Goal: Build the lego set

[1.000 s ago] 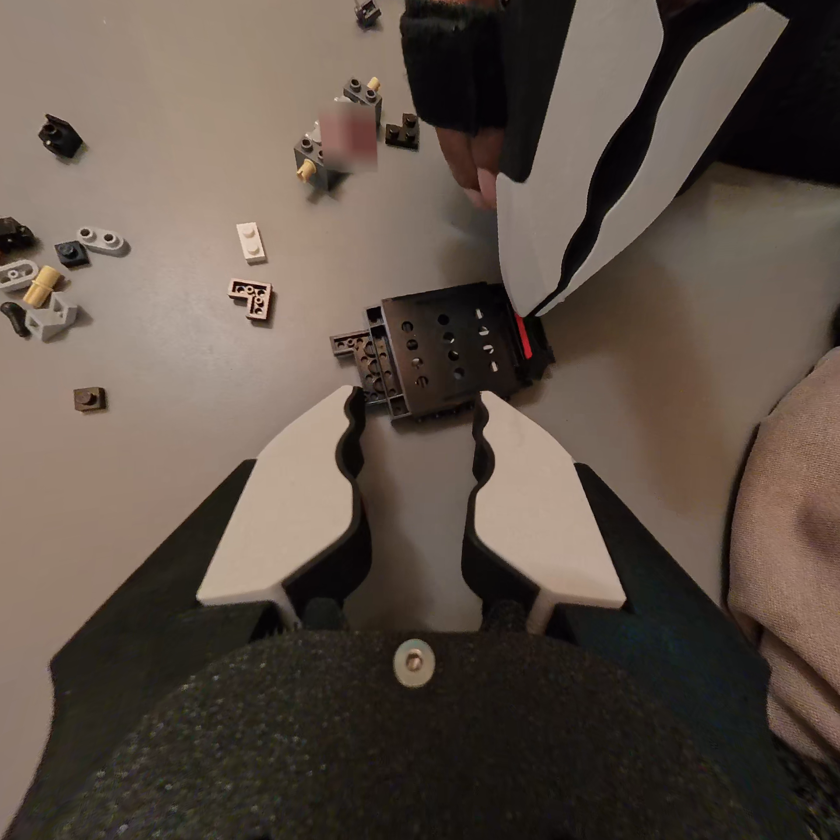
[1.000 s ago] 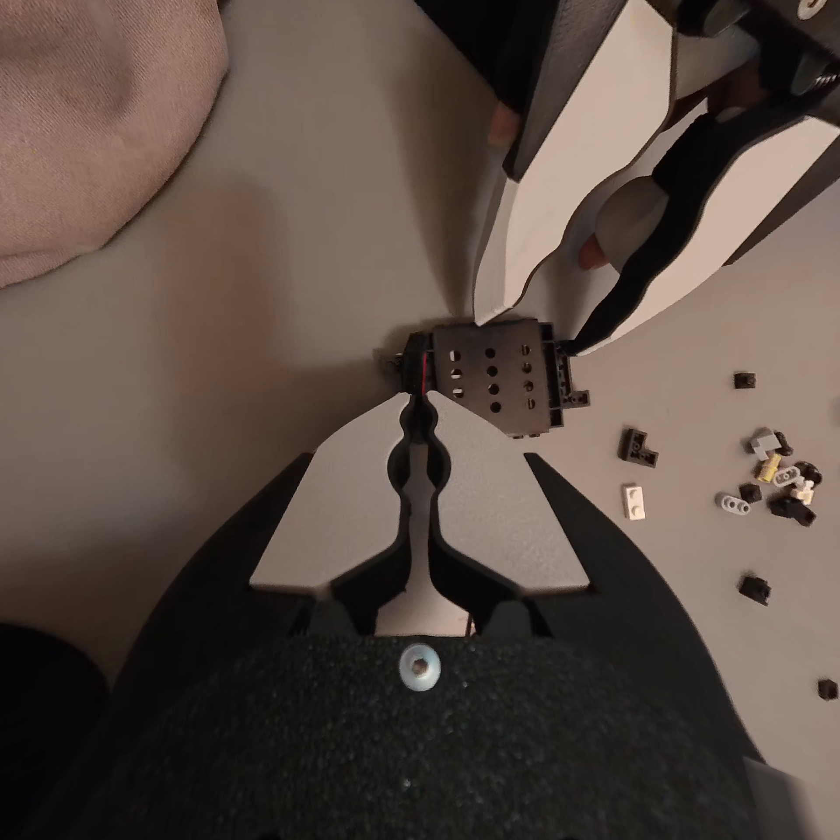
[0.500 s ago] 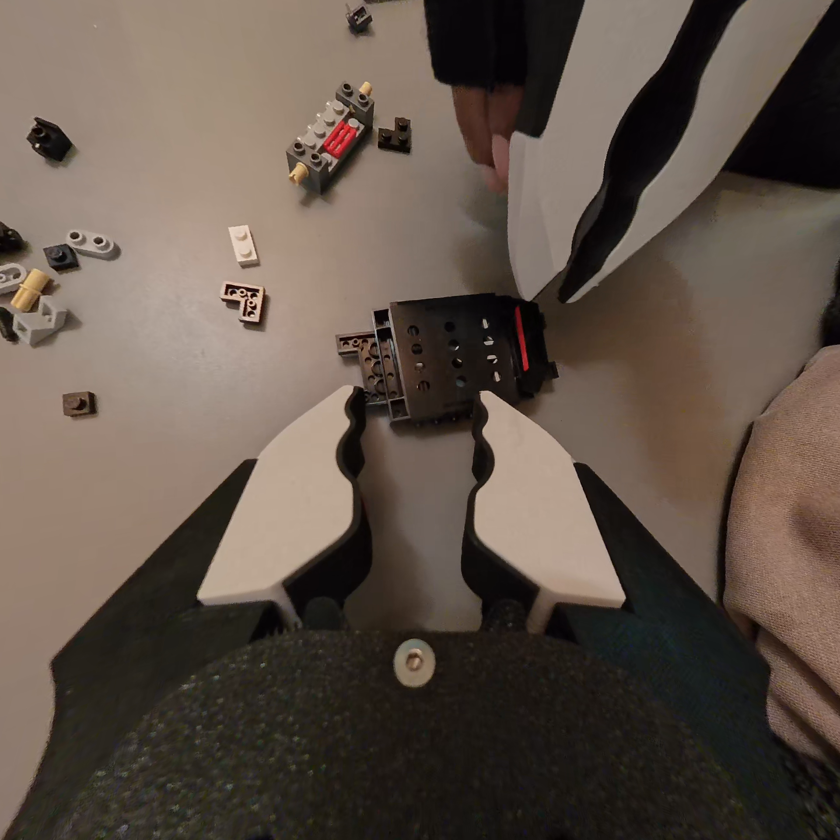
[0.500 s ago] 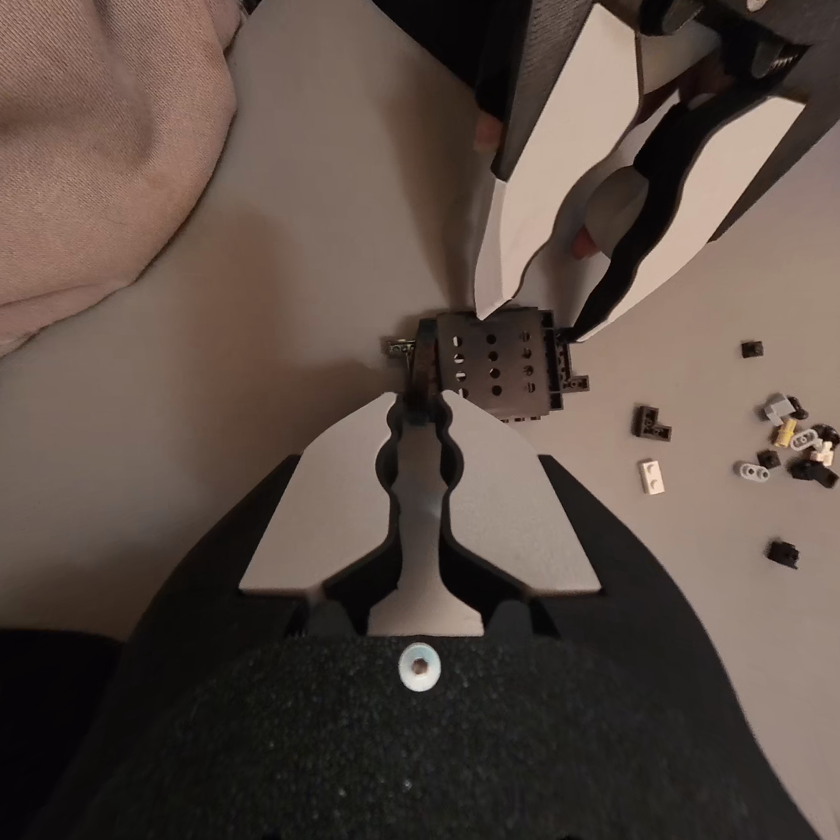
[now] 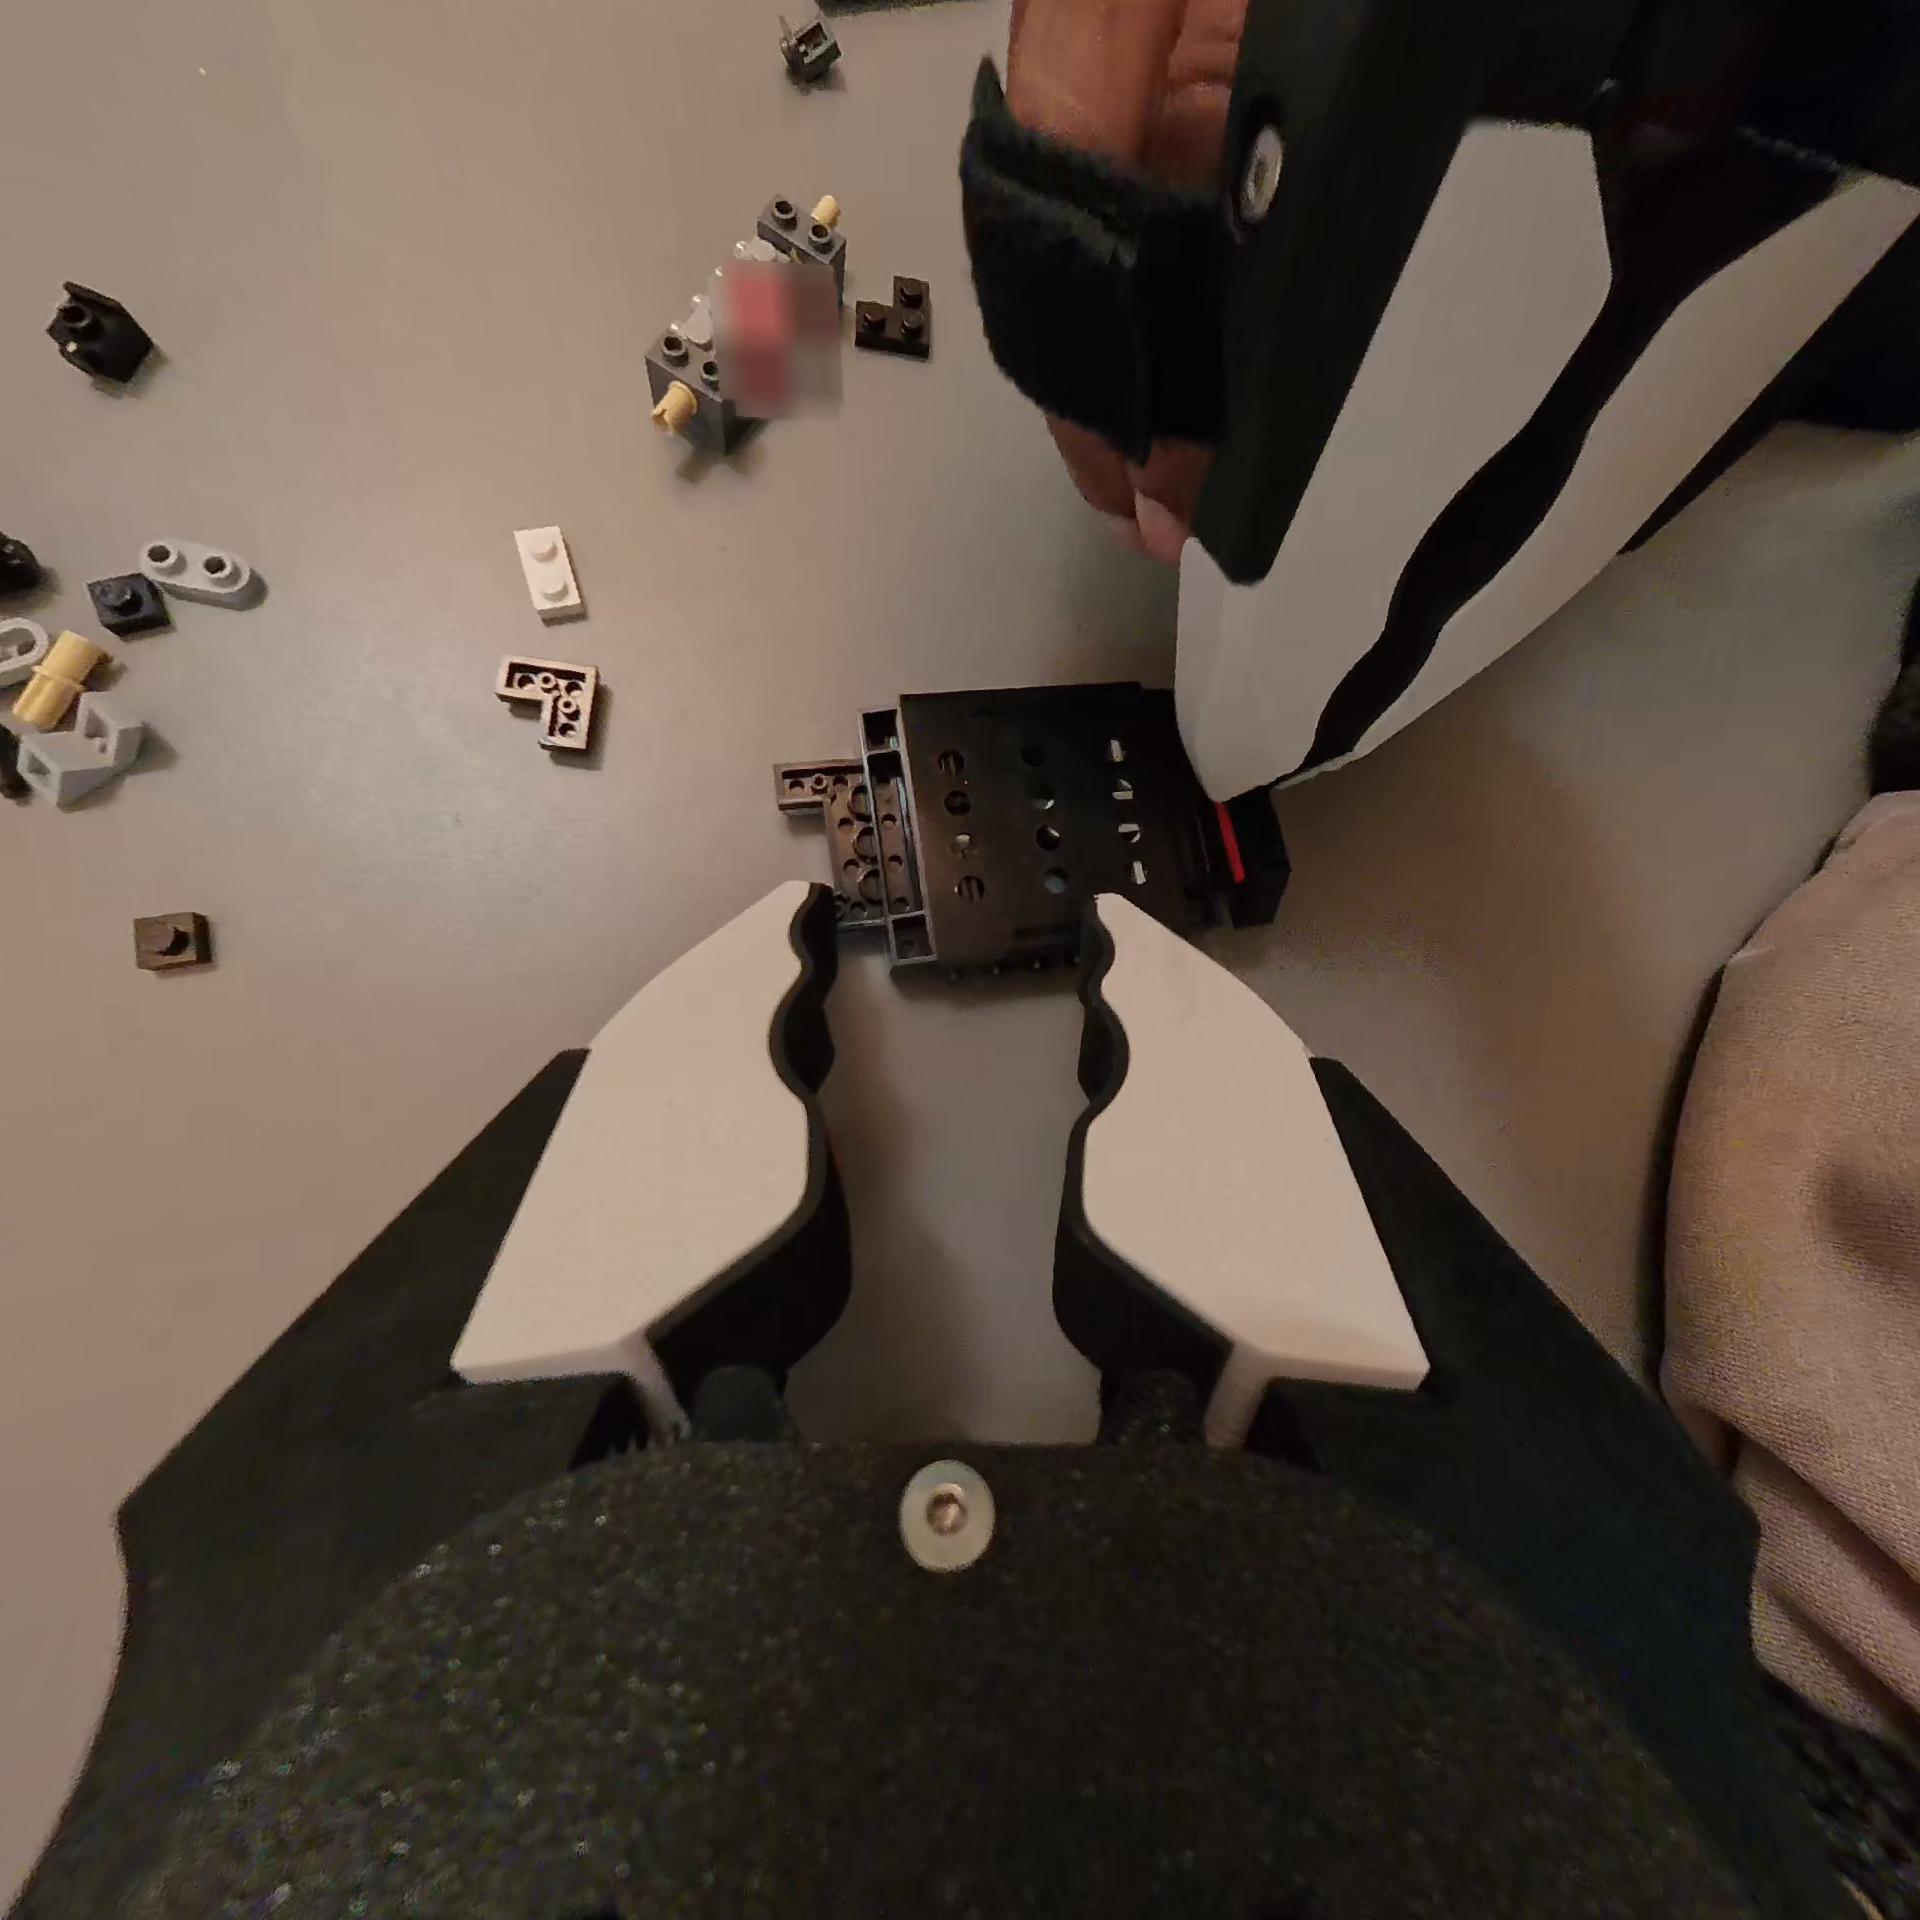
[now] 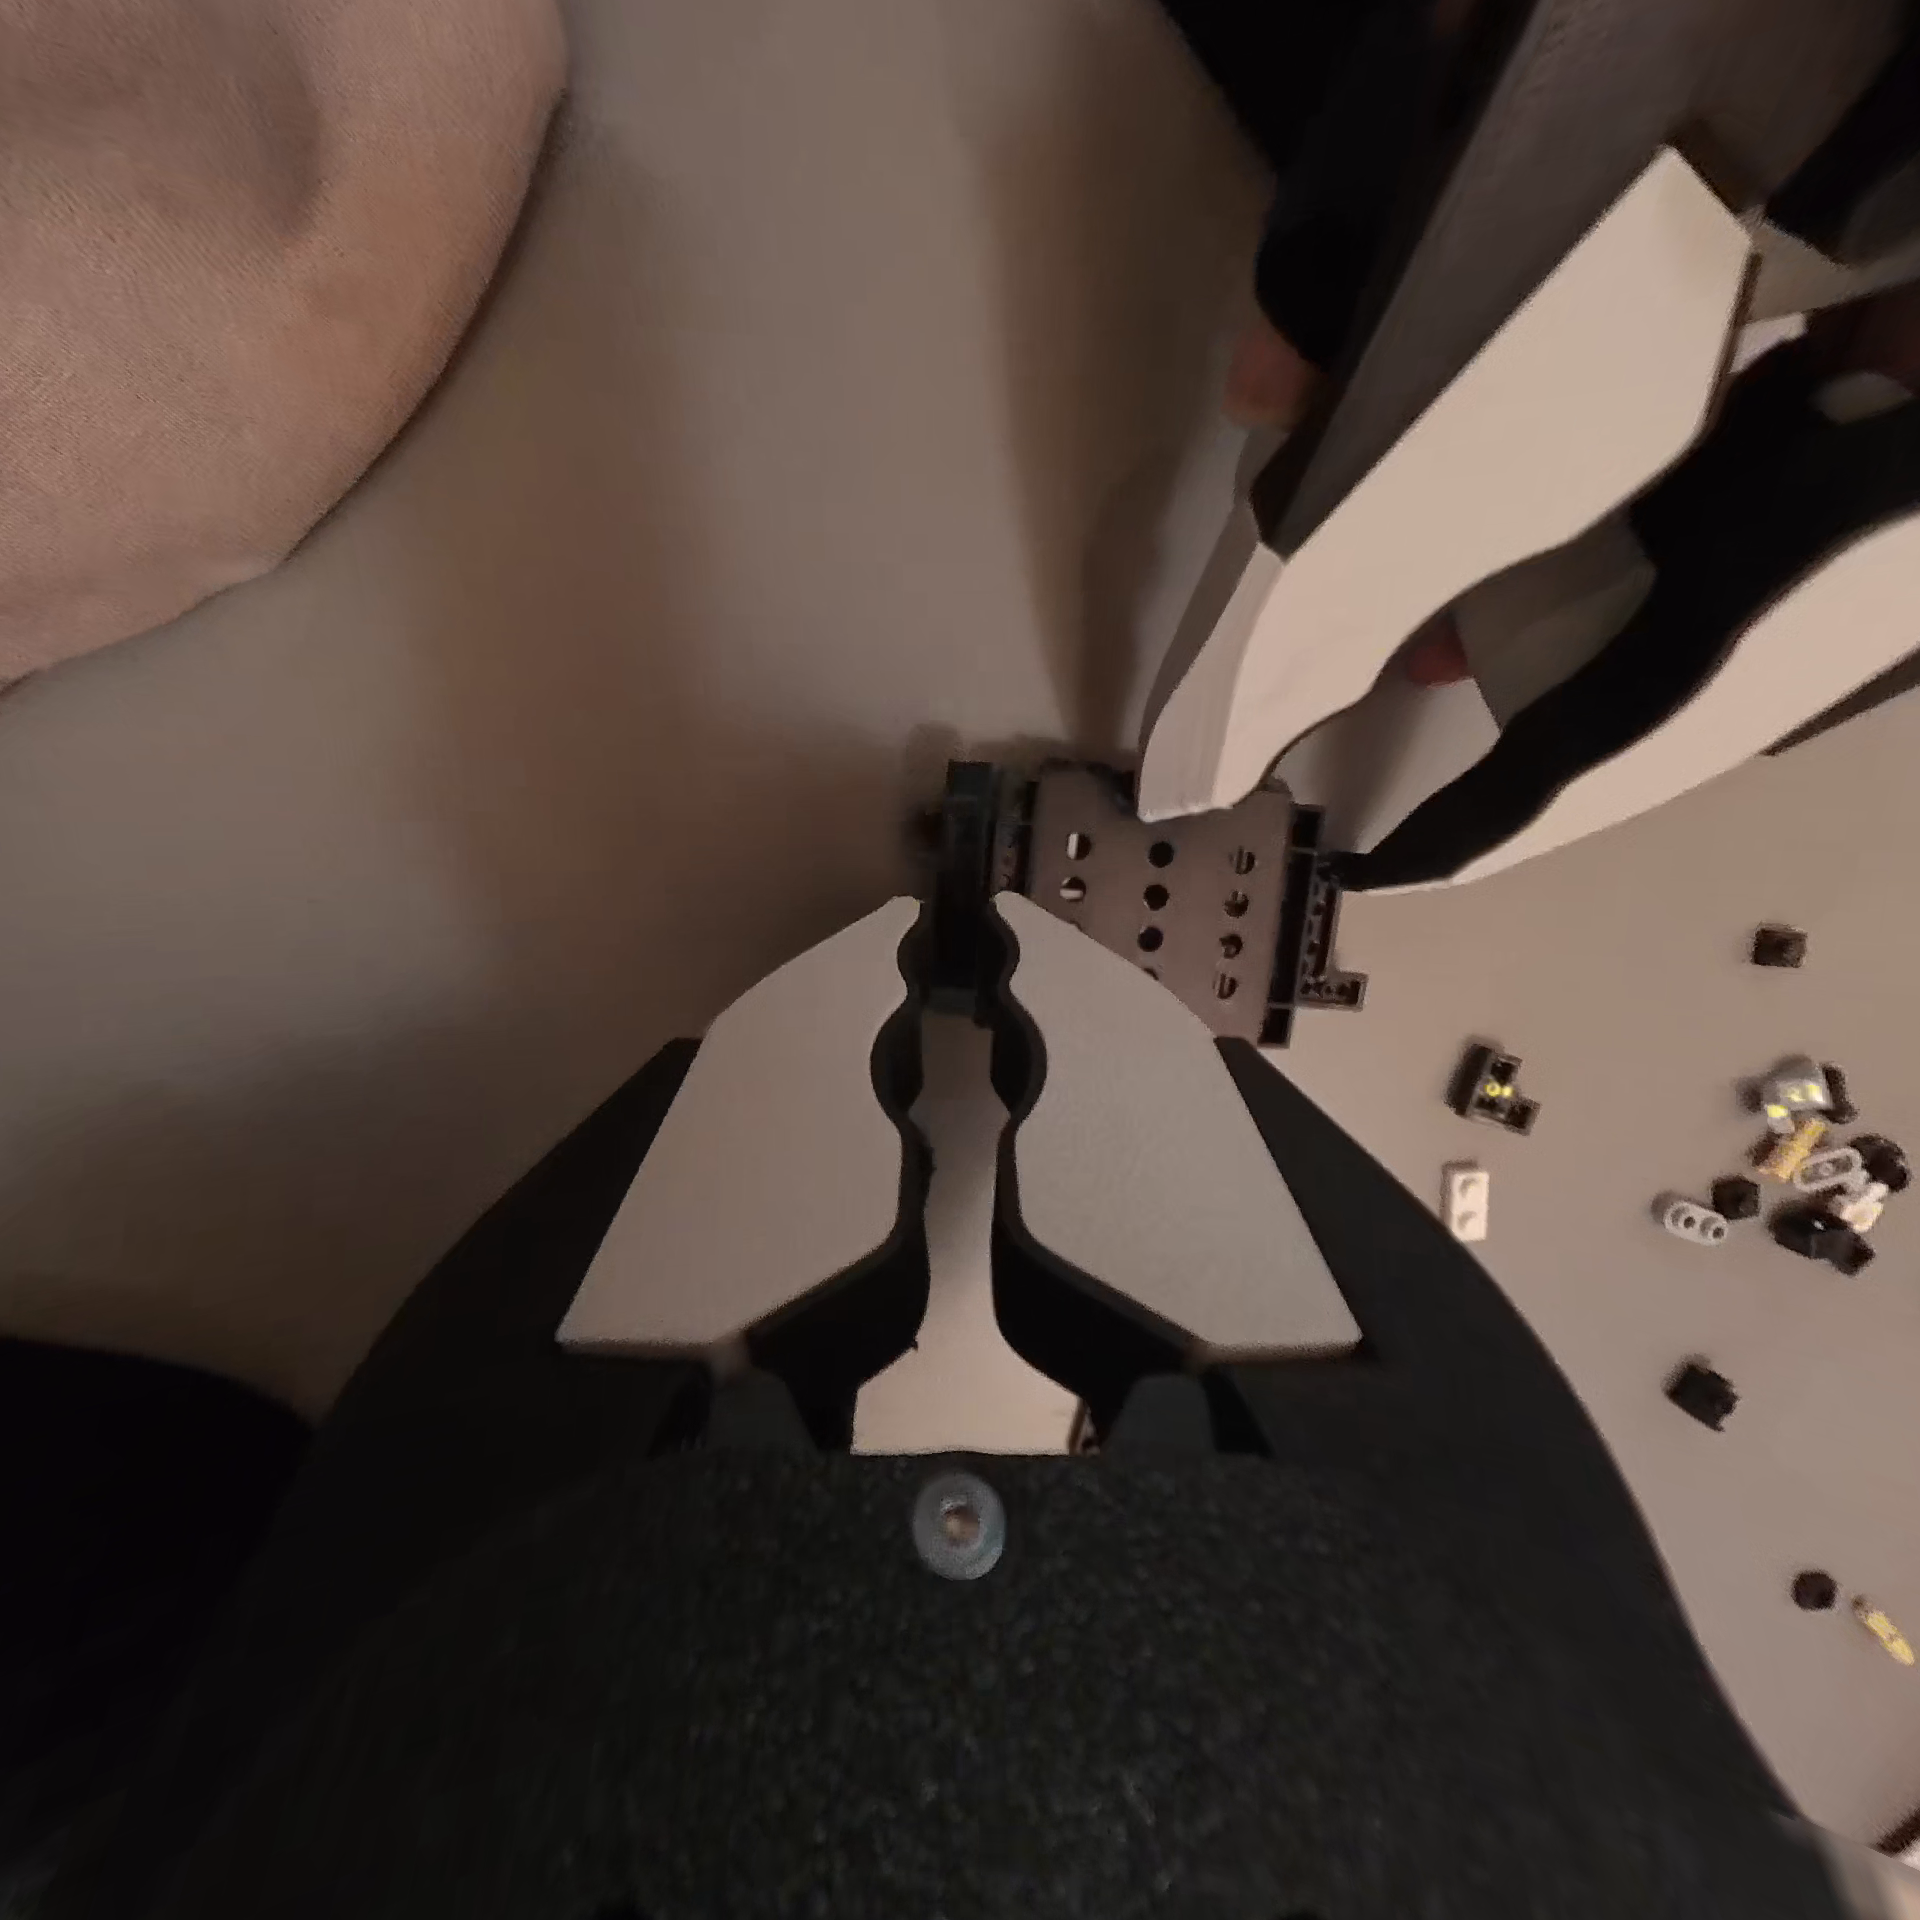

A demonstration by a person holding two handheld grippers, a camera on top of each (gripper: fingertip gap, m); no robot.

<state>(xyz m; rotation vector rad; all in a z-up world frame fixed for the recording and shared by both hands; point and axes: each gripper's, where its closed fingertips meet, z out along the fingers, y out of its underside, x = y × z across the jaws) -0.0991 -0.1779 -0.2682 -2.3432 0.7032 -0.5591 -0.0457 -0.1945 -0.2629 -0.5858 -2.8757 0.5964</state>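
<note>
Where right gripper [image 6: 961, 914] hovered parted, now pinching black assembly [image 5: 1039, 821] end (red-striped); left gripper [image 5: 951, 914] stays spread.

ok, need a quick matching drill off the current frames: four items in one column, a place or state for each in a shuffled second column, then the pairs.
Items
1. left tool
2. right tool
3. white plate
4. black assembly

Places or states
A. lies alone on the table, clear of both tools
B. shut on the black end piece
C. open, tips at the assembly's near edge
D. on the table between the two tools, underside holes facing up

Pairs: 1-C, 2-B, 3-A, 4-D
</note>
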